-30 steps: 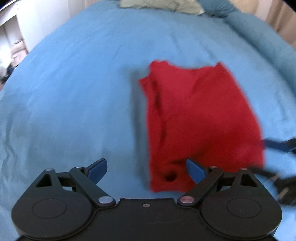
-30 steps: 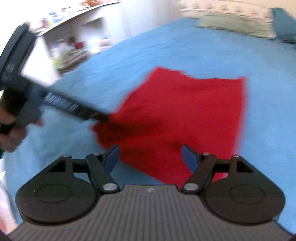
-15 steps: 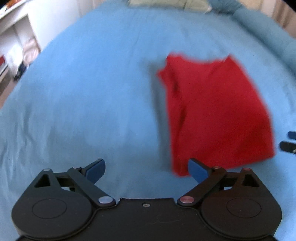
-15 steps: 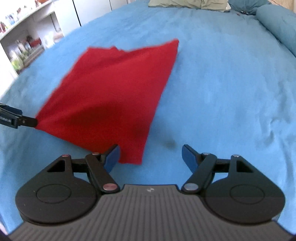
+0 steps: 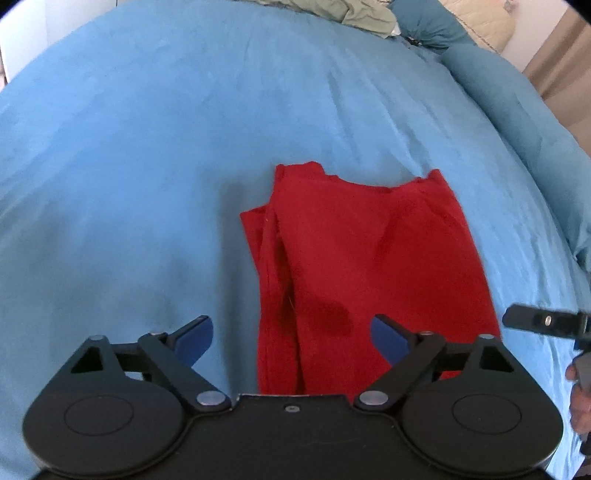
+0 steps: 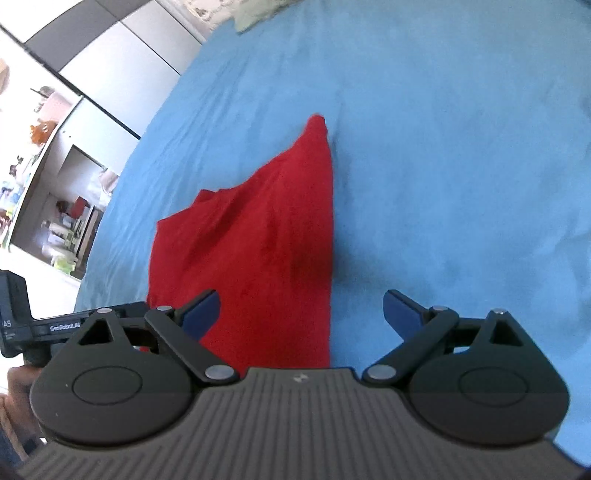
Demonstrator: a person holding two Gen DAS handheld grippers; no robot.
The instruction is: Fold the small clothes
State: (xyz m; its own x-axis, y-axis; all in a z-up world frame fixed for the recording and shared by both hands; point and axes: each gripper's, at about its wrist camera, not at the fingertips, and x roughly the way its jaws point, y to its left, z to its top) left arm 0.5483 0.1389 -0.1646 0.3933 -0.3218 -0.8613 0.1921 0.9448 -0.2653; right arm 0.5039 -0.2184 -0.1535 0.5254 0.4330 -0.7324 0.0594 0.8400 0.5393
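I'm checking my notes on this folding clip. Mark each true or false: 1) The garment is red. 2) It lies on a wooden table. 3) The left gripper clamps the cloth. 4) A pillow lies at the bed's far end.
1) True: the red garment is red.
2) False: it lies on a blue bedspread.
3) False: the left gripper grips nothing; its jaws are closing above the cloth.
4) True: a pale pillow lies there.

Both wrist views angled down, close over blue bed point(image 5: 147, 166); shared: red garment point(image 5: 369, 266) point(image 6: 258, 251), seen from opposite sides
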